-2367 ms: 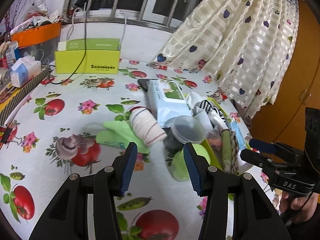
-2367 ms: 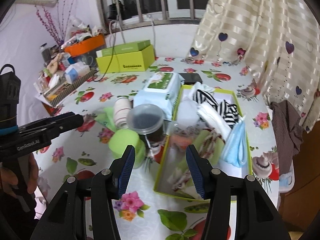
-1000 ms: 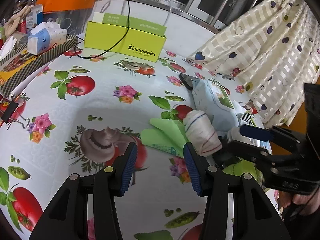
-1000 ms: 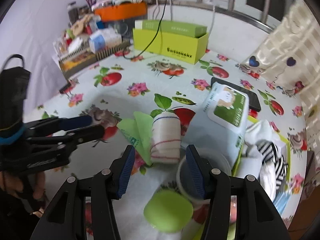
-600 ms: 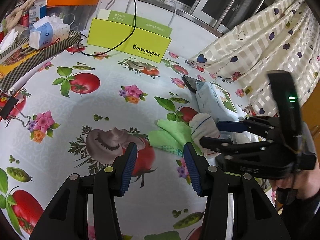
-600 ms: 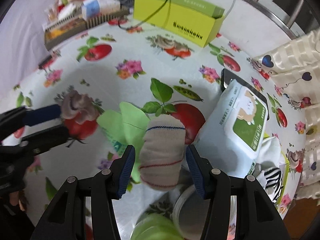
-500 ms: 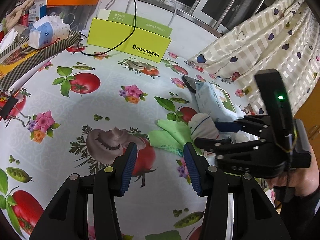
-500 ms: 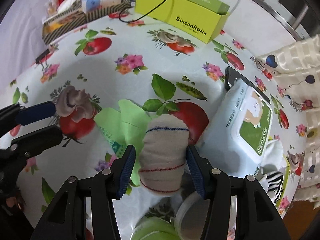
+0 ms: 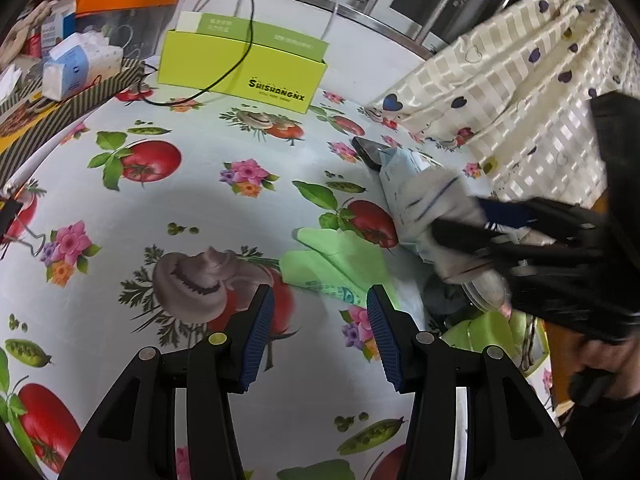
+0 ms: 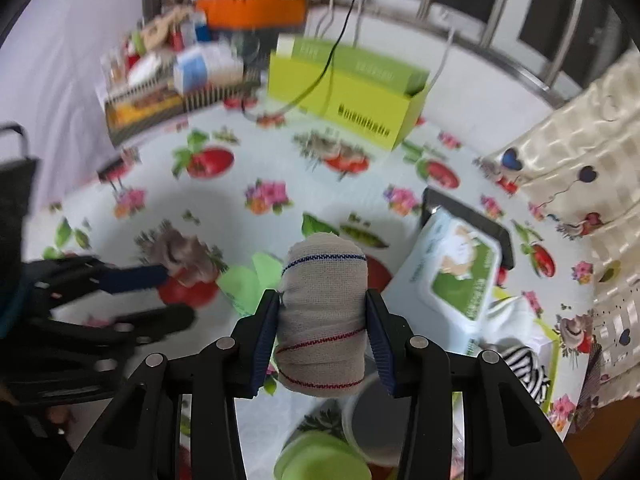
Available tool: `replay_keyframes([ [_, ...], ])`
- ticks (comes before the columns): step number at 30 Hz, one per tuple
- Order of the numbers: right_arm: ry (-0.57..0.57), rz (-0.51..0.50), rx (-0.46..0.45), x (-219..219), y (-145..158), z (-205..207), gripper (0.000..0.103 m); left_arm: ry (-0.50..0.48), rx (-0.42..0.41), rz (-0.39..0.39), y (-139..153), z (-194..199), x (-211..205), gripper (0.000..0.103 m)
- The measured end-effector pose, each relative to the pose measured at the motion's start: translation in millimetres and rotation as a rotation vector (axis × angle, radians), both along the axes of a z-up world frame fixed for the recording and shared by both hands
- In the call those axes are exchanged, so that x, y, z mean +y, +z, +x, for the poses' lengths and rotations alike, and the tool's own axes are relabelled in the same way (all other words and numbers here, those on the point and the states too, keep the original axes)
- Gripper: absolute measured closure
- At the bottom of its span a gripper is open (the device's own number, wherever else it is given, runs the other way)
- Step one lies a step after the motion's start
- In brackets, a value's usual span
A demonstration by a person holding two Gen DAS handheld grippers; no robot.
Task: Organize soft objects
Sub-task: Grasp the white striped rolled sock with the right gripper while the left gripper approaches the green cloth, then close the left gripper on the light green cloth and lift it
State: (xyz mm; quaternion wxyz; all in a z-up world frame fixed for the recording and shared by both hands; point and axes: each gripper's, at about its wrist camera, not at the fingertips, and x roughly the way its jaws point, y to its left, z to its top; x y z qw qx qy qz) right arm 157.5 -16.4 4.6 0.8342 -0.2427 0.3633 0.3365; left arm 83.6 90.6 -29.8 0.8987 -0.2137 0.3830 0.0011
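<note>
A rolled white cloth (image 10: 324, 272) with red and blue stripes sits between the pads of my right gripper (image 10: 323, 300). The jaws are closing and both pads press its sides. In the left wrist view the roll (image 9: 436, 200) hangs just above the table, in front of the wipes pack (image 9: 394, 176). A folded green cloth (image 9: 340, 256) lies flat on the tablecloth where the roll was. My left gripper (image 9: 320, 300) hovers open just short of that green cloth, with nothing between its fingers.
A yellow-green tray (image 10: 548, 344) holding a striped cloth (image 10: 524, 364) stands at the right. A phone (image 10: 472, 216), a clear cup (image 10: 364, 412) and a green lid (image 10: 320, 460) lie close by. A yellow-green box (image 9: 240, 72) and cluttered trays line the far edge.
My right gripper has closed on the rolled cloth and raised it off the green cloth. The left gripper has stayed where it was, open.
</note>
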Motion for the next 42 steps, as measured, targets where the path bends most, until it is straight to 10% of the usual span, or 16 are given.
replay_keyframes([
  [28,-0.100,0.247,-0.037,-110,27,-24,0.061,-0.069,0.148,0.350,-30,77,-72,0.048],
  [34,-0.109,0.272,-0.044,-120,30,-31,0.061,-0.110,0.129,0.314,-28,70,-74,0.091],
  [42,-0.123,0.300,-0.052,-130,34,-42,0.061,-0.099,0.072,0.219,-16,43,-61,0.096],
])
